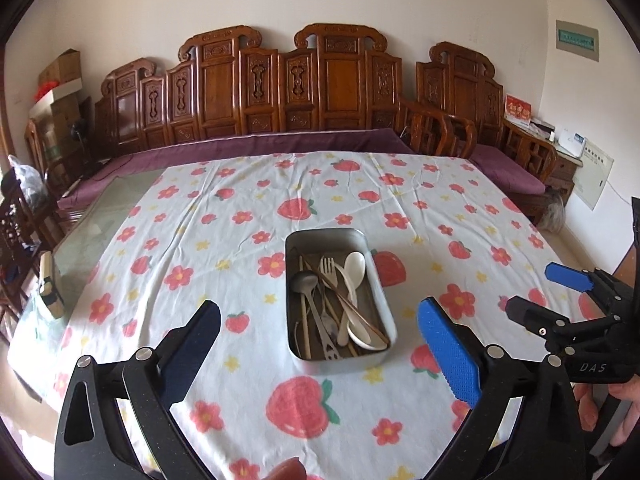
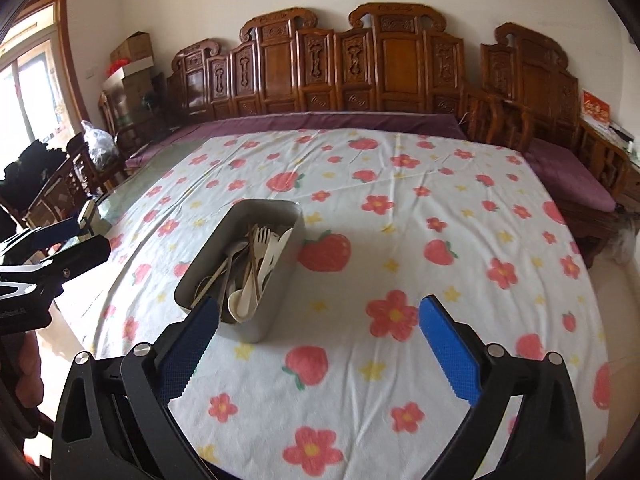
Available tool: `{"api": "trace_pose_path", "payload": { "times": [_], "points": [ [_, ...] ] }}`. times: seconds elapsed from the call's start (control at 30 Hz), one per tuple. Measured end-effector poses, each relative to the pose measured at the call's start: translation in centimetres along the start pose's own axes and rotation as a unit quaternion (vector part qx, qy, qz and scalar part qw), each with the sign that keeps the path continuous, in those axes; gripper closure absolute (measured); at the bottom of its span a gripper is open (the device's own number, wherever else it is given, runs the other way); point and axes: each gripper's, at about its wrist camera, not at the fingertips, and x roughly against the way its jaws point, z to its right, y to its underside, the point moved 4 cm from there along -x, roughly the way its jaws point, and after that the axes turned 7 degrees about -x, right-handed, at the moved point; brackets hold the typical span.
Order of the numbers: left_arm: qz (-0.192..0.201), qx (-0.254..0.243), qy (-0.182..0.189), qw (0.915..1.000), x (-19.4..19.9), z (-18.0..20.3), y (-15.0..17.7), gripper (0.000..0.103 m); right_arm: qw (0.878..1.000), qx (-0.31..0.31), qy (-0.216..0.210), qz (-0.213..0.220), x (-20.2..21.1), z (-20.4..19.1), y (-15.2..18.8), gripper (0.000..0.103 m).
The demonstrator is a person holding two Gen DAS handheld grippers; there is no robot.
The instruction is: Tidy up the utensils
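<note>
A rectangular metal tin (image 1: 294, 248) stands on the flowered tablecloth (image 1: 240, 216) and holds several utensils: a white spoon (image 1: 355, 268), a fork (image 1: 328, 268), a metal spoon (image 1: 305, 281) and chopsticks (image 1: 304, 320). My left gripper (image 1: 320, 340) is open and empty, its jaws wide on either side of the tin's near end, above it. My right gripper (image 2: 320, 334) is open and empty, just right of the tin (image 2: 264, 320), which shows the same utensils (image 2: 260, 264). The right gripper also shows in the left wrist view (image 1: 536, 296), and the left gripper in the right wrist view (image 2: 80, 240).
The tablecloth (image 2: 400, 240) covers a glass-topped table. A small box (image 1: 50, 284) sits on the bare glass at the left edge. A carved wooden bench (image 1: 280, 92) with purple cushions stands behind the table. Chairs and boxes stand at the left.
</note>
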Motion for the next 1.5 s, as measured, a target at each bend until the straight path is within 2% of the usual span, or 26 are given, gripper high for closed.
{"api": "trace_pose_path", "payload": {
  "times": [0.13,0.3,0.67,1.0,1.5],
  "points": [
    [0.013,0.008,0.011,0.9998,2.3,1.0,0.4,0.008,1.0,-0.001,0.008,0.023,2.9,0.1,0.3,0.002],
    [0.03,0.002,0.008,0.9995,4.8,2.1,0.1,0.008,0.999,-0.003,0.018,0.051,6.8,0.0,0.5,0.002],
    [0.089,0.003,-0.004,0.996,11.8,3.3,-3.0,0.008,0.991,-0.003,0.017,0.131,15.2,-1.3,-1.7,0.002],
    [0.142,-0.002,-0.004,0.9899,16.5,4.2,-4.6,0.008,0.981,-0.006,0.016,0.191,21.4,-1.6,-3.4,0.002],
    [0.152,-0.002,-0.011,0.9883,17.8,4.3,-4.7,0.008,0.979,-0.004,0.016,0.201,22.8,-2.2,-3.5,0.002]
  ]
}}
